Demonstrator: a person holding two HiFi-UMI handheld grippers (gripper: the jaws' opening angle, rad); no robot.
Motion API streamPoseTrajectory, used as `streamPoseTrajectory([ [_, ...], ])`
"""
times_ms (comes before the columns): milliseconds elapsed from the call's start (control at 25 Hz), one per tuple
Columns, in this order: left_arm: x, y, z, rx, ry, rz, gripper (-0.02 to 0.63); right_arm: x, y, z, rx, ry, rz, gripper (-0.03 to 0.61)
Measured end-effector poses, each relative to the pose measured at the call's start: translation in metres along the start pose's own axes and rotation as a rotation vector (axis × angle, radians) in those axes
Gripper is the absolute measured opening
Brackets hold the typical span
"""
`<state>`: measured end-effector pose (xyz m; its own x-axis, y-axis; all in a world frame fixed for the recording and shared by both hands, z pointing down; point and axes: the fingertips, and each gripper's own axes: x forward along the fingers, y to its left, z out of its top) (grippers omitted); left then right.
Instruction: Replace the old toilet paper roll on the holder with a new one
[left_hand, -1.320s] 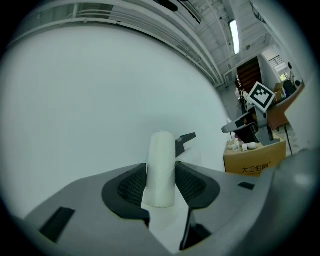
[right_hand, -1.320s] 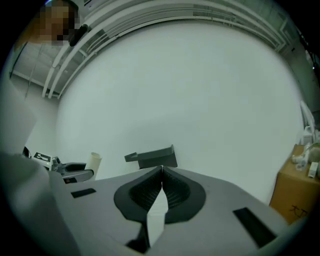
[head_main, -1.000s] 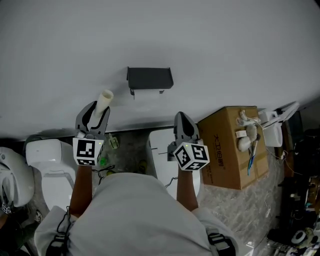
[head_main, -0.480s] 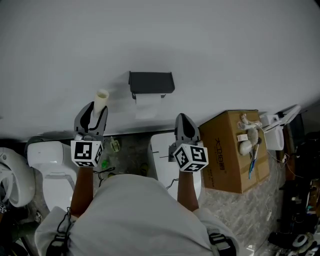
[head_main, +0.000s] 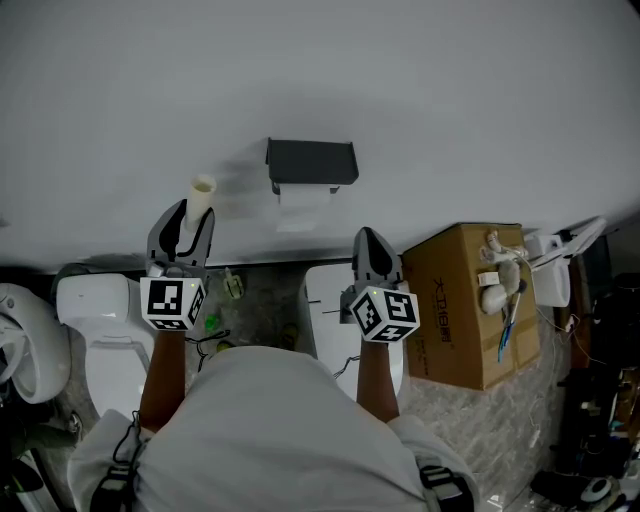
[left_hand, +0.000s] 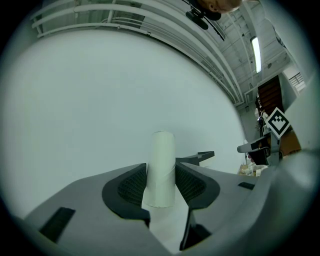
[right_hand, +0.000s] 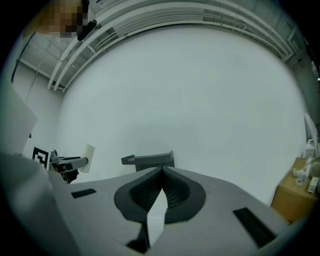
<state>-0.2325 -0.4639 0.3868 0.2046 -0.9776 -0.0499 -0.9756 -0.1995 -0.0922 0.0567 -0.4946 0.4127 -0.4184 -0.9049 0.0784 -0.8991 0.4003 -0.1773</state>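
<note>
My left gripper (head_main: 192, 205) (left_hand: 161, 172) is shut on an empty cardboard tube (head_main: 200, 196) (left_hand: 162, 167), which stands upright between the pads, out to the left of the holder. The dark toilet paper holder (head_main: 311, 164) (right_hand: 149, 160) (left_hand: 200, 157) is mounted on the white wall, with a bit of white paper showing under its cover. My right gripper (head_main: 366, 237) (right_hand: 162, 170) is shut with nothing in it, below and to the right of the holder. In the right gripper view the tube (right_hand: 89, 158) and left gripper show at the far left.
A white toilet (head_main: 100, 320) stands at lower left and a white bin (head_main: 322, 300) under my right gripper. An open cardboard box (head_main: 470, 300) with small items on top sits at the right, beside cluttered gear. A small green item lies on the speckled floor (head_main: 255, 295).
The left gripper with the tube has risen a little and the tube has straightened from tilted to more upright. The right gripper has hardly moved.
</note>
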Motion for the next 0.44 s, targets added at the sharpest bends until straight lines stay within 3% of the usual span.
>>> streamPoseTrajectory([
  [440, -0.0025, -0.0016, -0.0011, 0.006, 0.013, 0.001, 0.199, 0.0014, 0.0016, -0.0031, 0.008, 0.003, 0.013, 0.005],
])
